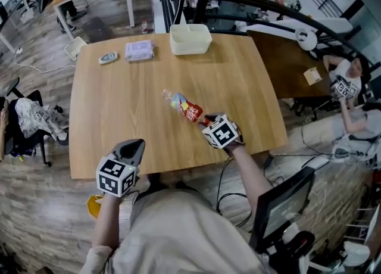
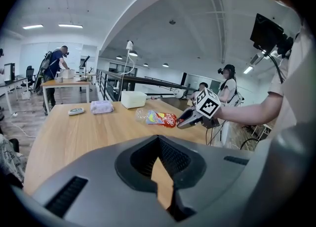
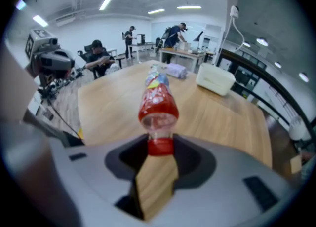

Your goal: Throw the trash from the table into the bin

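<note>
Firmly, my right gripper (image 3: 159,148) pinches the round red cap of a clear plastic bottle (image 3: 158,100) with a glossy red label. The bottle points away over the middle of the smooth wooden table (image 1: 119,106). My left gripper (image 1: 134,146) is closed and empty at the near edge.

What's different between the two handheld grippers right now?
The right gripper has its jaws shut on the red cap of the plastic bottle; the left gripper has its jaws together with nothing between them. The right gripper is beside the bottle; the left gripper is at the table's near left edge, away from it. Both are gray and carry a marker cube.
</note>
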Motion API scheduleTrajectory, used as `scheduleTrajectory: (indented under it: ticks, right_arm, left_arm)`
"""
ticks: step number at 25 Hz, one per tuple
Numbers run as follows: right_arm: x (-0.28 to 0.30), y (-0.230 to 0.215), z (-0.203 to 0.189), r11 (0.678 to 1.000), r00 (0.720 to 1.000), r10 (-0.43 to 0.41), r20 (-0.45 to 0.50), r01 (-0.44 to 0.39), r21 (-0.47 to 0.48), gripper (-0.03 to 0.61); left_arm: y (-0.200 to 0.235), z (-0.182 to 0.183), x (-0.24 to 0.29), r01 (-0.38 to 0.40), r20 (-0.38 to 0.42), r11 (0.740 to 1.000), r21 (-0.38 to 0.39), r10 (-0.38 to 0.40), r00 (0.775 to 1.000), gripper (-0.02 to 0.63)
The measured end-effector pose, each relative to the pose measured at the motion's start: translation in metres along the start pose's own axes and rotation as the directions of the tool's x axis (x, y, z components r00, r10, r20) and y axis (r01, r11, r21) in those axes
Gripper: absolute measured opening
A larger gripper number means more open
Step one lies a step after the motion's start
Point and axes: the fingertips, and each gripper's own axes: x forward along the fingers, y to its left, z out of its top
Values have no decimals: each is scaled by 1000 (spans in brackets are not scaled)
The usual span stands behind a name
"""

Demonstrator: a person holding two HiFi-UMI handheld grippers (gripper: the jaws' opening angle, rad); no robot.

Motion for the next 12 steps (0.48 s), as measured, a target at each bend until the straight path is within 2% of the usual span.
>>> scheduleTrajectory:
  ticks: [6,9,12]
  right_arm:
    - [-19,9,-22,998,998,60,24,-60,11,158]
    - [-29,22,-38,995,995,93,38,-94,25,158]
    - [-35,32,-37,992,989,123,78,-126,32,158]
  left_arm:
    - [-44,-5,3,-25,10,1000,-5,25,1000,20]
    - [-65,-20,-2,-46,-2,999,-18,46,999,20]
    - [-73,-29,-5,-77,-20,997,-19,77,997,20]
